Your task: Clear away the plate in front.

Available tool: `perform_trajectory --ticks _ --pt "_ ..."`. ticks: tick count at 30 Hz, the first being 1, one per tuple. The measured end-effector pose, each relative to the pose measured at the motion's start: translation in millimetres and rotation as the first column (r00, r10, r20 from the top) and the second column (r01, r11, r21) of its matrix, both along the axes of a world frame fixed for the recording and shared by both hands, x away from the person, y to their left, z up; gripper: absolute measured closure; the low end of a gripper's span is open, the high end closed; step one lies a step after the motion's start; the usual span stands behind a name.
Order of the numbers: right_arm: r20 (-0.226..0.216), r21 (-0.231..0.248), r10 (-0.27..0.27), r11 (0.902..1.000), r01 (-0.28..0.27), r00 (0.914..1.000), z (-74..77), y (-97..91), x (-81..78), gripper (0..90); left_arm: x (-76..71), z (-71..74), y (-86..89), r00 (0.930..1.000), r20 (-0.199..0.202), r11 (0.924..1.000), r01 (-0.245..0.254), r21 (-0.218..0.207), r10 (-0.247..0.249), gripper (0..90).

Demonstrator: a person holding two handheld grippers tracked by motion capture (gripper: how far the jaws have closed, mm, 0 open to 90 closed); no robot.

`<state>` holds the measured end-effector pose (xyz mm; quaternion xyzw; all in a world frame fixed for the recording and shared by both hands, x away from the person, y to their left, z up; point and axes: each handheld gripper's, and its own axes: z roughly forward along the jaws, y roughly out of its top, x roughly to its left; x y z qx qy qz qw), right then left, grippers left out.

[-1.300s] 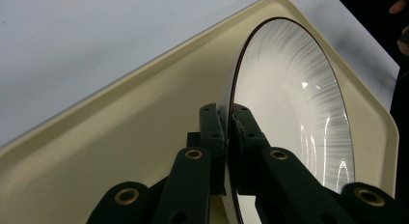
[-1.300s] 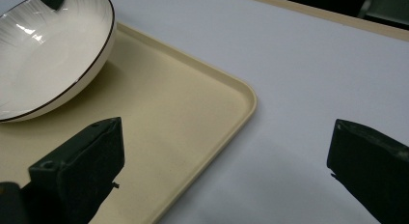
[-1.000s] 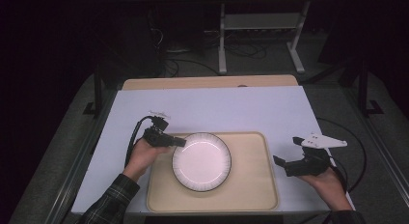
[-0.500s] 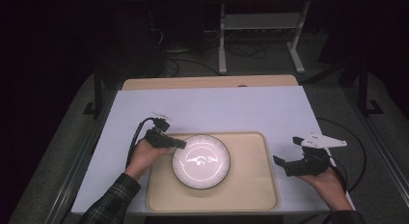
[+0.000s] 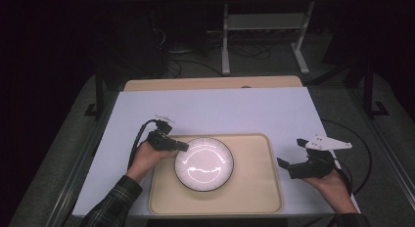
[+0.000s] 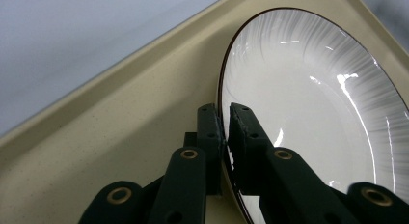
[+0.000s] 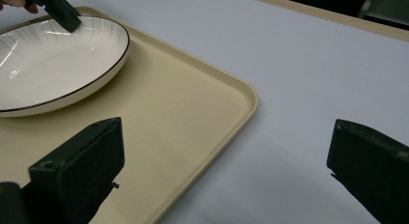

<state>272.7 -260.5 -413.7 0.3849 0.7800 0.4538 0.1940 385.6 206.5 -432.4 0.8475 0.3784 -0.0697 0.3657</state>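
A white plate [image 5: 204, 164] sits on a beige tray [image 5: 254, 192], left of the tray's centre. The left gripper [image 6: 225, 132] pinches the plate's left rim; its fingers look clamped, one above, one below. To do well, keep the grip firm and level. The right gripper [image 5: 286, 166] rests right of the tray, fingers wide open, empty.
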Motion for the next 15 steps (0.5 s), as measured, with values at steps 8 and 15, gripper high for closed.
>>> perform_trajectory --ticks 8,15 --pt "0.002 0.001 0.001 1.0 -0.001 1.0 0.2 0.2 0.1 0.0 -1.8 7.5 5.5 0.9948 0.101 0.9999 0.013 -0.007 -0.013 61.1" --pt "0.0 0.001 0.0 1.0 0.0 1.0 0.2 0.0 -0.4 0.0 -4.4 15.4 10.2 0.9782 0.206 0.9996 0.026 0.01 -0.028 33.3"
